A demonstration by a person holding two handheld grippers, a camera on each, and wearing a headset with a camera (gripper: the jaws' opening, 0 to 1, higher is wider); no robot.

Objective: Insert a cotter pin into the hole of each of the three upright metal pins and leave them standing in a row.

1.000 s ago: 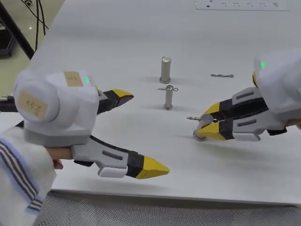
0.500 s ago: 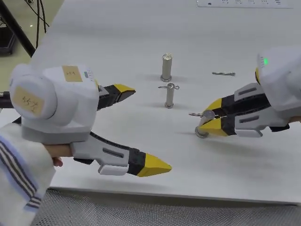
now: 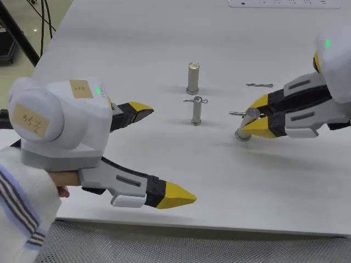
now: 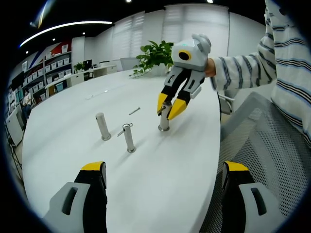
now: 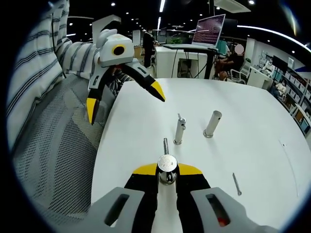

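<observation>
Three metal pins are on the white table (image 3: 98, 49). The far pin (image 3: 193, 78) stands upright with its hole empty. The middle pin (image 3: 197, 111) stands with a cotter pin (image 3: 195, 101) through its top. My right gripper (image 3: 251, 118) is shut on the third pin (image 3: 247, 125), which leans slightly with its base at the table and a cotter pin (image 3: 237, 114) sticking out of it. From the right gripper view this pin (image 5: 166, 167) sits between the yellow fingertips. My left gripper (image 3: 167, 153) hangs open to the left, holding nothing.
A loose cotter pin (image 3: 259, 85) lies on the table right of the far pin. A white power strip (image 3: 285, 4) runs along the far edge. The table's near edge (image 3: 192, 227) borders a grey mesh surface. Dark cables and floor lie at the far left.
My right gripper has carried the third pin to the right and farther from me, nearer the line of the other two pins. The left gripper has barely moved.
</observation>
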